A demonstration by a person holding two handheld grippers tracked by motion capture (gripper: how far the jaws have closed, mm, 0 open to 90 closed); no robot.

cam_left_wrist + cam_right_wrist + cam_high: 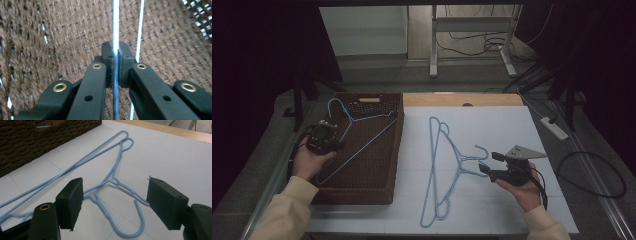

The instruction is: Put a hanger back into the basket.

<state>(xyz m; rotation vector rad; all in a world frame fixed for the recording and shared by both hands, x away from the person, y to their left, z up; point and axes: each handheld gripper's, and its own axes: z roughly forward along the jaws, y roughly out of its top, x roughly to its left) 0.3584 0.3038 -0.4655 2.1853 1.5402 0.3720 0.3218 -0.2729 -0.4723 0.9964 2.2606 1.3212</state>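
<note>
Hangers of blue wire: from the high view I see one (362, 135) lying aslant across the brown woven basket (387, 192), pinched by my left gripper (333, 136) at the basket's left rim. In the left gripper view, the jaws clamp that wire. In the right gripper view, my right gripper (115, 202) gapes wide over two hangers (110, 180) on the white mat (175, 157), holding nothing.

Dim high view, its left and right edges black; the counter (492, 130) softly lit; near jaws slightly blurred.
</note>
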